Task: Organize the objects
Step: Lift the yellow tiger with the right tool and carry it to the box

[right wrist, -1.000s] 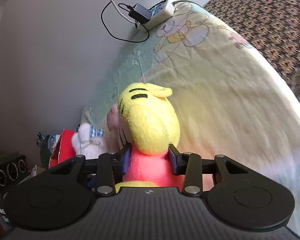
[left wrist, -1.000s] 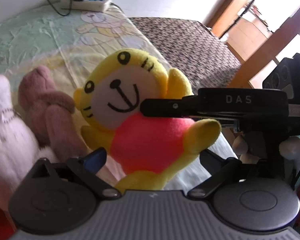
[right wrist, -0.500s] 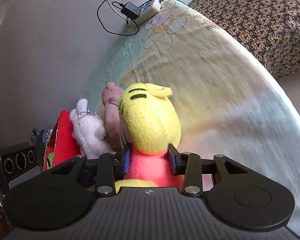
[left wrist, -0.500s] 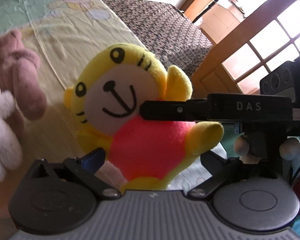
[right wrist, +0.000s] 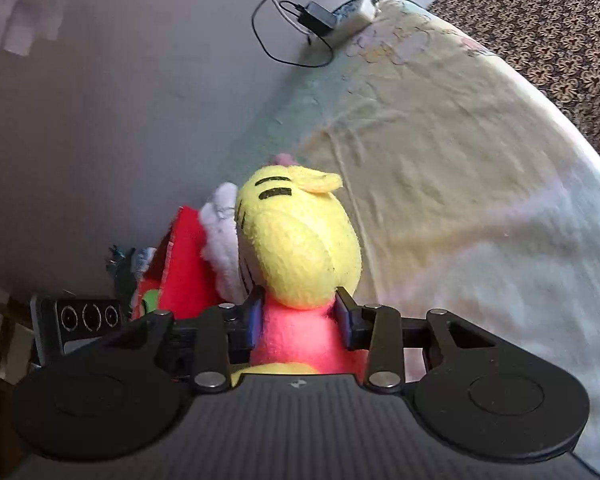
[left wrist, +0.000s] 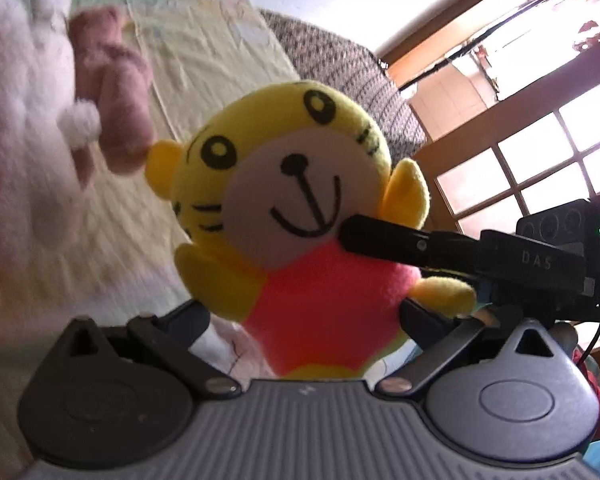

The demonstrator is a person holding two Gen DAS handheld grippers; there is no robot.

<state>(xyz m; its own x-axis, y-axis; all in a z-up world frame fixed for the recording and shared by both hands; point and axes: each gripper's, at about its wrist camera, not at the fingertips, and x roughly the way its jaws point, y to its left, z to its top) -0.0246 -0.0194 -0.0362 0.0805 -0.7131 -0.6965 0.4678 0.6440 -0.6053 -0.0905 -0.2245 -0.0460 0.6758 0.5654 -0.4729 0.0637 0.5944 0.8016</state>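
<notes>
My right gripper (right wrist: pixel 298 320) clamped on yellow tiger plush (right wrist: pixel 300 248), pink torso between pads, held above bedsheet (right wrist: pixel 440 140). "DAS" readable on its finger (left wrist: pixel 404 244). My left gripper (left wrist: pixel 300 316) spread wide, gripping nothing. Three plushes: tiger, white plush (left wrist: pixel 16 92), brown plush (left wrist: pixel 112 80). One power strip (right wrist: pixel 352 16).

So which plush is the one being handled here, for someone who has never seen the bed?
Over the pale bed sheet, beside a white plush and a brown one, the right claw clamps the yellow tiger plush. Only it has a pink-red body and a smiling face.
</notes>
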